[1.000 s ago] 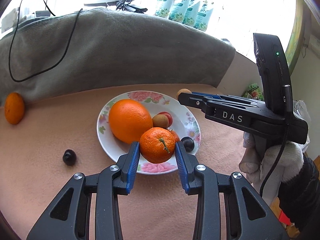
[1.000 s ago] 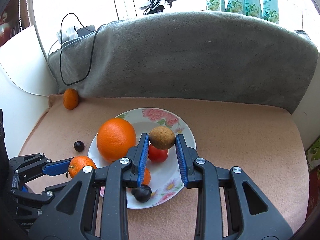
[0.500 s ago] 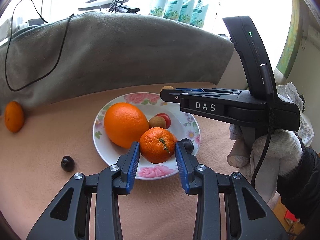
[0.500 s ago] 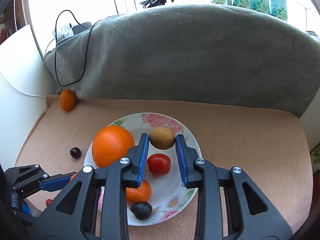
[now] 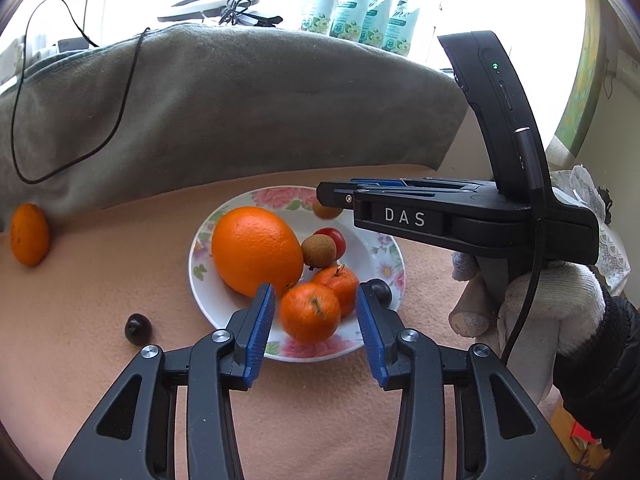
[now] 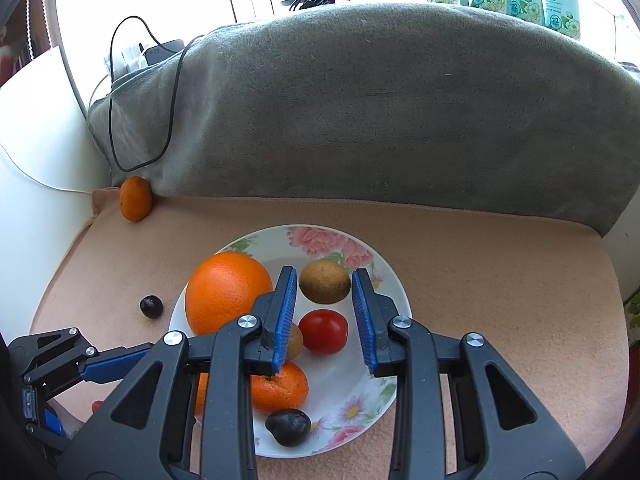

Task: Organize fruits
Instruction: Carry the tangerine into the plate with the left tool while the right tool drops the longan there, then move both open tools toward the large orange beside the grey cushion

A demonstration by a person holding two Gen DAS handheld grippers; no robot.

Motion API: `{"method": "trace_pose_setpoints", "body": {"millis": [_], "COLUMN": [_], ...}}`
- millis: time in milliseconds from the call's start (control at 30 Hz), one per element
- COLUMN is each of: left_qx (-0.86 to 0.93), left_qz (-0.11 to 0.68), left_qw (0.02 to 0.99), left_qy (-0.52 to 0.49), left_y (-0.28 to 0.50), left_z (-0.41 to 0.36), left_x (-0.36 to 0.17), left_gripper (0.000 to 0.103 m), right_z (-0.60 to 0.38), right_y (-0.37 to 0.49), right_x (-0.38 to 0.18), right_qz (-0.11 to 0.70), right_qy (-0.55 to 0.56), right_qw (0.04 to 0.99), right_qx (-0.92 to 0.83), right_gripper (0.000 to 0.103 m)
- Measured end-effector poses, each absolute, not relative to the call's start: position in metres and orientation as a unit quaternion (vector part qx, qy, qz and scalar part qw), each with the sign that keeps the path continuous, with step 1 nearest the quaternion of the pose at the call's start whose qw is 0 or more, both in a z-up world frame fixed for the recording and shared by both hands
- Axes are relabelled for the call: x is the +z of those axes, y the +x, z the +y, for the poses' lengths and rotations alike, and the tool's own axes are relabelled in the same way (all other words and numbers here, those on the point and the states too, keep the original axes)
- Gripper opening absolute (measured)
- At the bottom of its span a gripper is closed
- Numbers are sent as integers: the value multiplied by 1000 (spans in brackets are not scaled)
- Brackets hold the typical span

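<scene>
A flowered plate holds a big orange, several small fruits, a red tomato and a dark plum. My left gripper is open; a mandarin lies on the plate between its pads, gaps on both sides. My right gripper is open above the plate; a brown kiwi lies on the plate between its fingertips. The right gripper also shows in the left wrist view.
A loose mandarin rests against the grey blanket-covered back. A dark plum lies on the peach cloth left of the plate. A black cable hangs over the blanket. Pouches stand behind.
Both grippers opened. The left let the mandarin go onto the plate's near side; the right let the kiwi go onto the plate's far side.
</scene>
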State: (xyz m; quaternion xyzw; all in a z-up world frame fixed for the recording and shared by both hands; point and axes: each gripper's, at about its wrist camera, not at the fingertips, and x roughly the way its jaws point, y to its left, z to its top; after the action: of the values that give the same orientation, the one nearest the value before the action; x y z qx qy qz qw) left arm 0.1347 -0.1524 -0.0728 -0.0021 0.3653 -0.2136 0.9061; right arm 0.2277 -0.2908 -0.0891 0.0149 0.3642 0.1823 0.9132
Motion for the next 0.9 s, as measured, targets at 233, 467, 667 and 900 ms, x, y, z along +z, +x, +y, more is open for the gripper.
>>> {"method": "trace_pose_setpoints", "body": {"millis": [233,467,667,900], "left_qx": [-214,-205,-196,-189], "left_qz": [359,355,353,350], "left_qw": [908,912,915,918], "left_qy": [-2,-3,-3,-2], "left_y": [134,129,125,118], "left_z": [-149,-147,-142,-133], "left_x": [-69,-65,-62,-59], "left_gripper": [54,69,75,75], "right_z": [-293,-290,-284,-283], "right_y": [225,217,213,206], "right_x": [-86,-81,-78,-73], "right_qz": [356,347,347,343], "right_qy": [17,8,-8,-7], "right_qw": [917,921,922,924], "right_qx": [179,178,172,168], "right_gripper": [59,86,86,86]}}
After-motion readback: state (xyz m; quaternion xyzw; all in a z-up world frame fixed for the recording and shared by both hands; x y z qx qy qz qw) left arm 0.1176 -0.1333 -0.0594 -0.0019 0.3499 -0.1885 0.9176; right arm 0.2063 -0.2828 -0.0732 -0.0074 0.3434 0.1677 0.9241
